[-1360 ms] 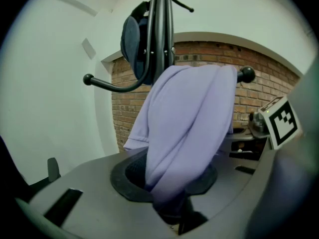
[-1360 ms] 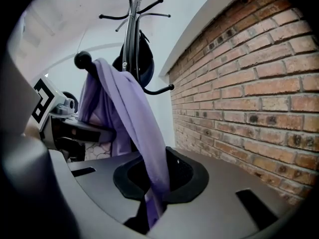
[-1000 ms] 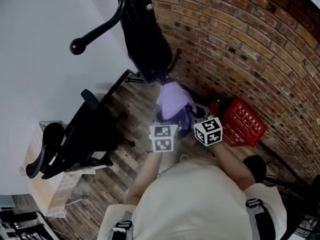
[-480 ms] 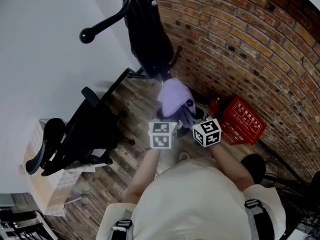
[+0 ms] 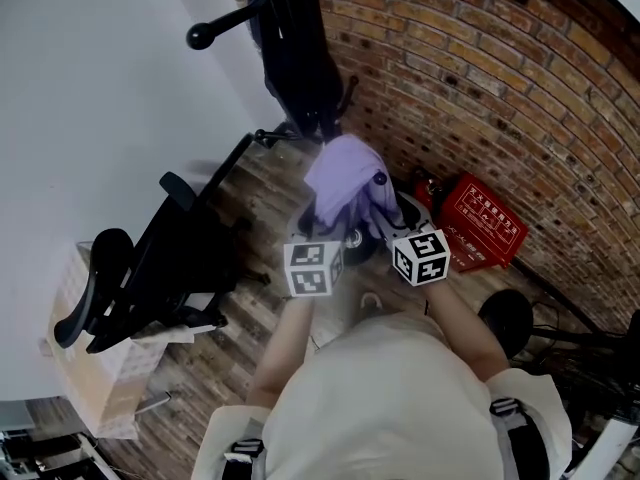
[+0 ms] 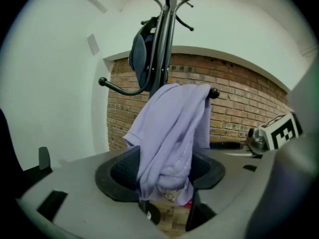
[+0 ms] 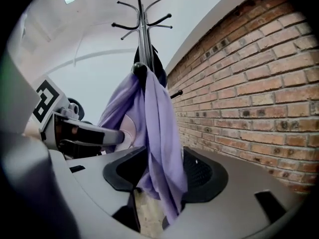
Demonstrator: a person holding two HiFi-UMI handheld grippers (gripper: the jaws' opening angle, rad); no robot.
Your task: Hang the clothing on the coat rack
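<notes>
A lavender garment [image 5: 340,180] hangs draped over a knobbed hook of the black coat rack [image 6: 167,34], and in the right gripper view it [image 7: 154,128] falls in long folds from that hook. My left gripper [image 6: 162,176] has its jaws opening, with the garment's lower folds [image 6: 172,133] hanging loosely between the pads. The right gripper [image 7: 159,176] is opening too, and the cloth's edge dangles between its pads without being pinched. In the head view both marker cubes sit just below the garment, the left gripper [image 5: 318,233] and the right gripper [image 5: 388,223] side by side.
A dark coat [image 5: 300,58] hangs higher on the rack. A black office chair [image 5: 170,258] stands at the left, with a pale crate [image 5: 90,368] beyond it. A red box [image 5: 482,233] lies against the brick wall [image 5: 520,88] at the right.
The garment has risen and now hangs from the hook. Both grippers have drawn slightly back from it and spread a little apart.
</notes>
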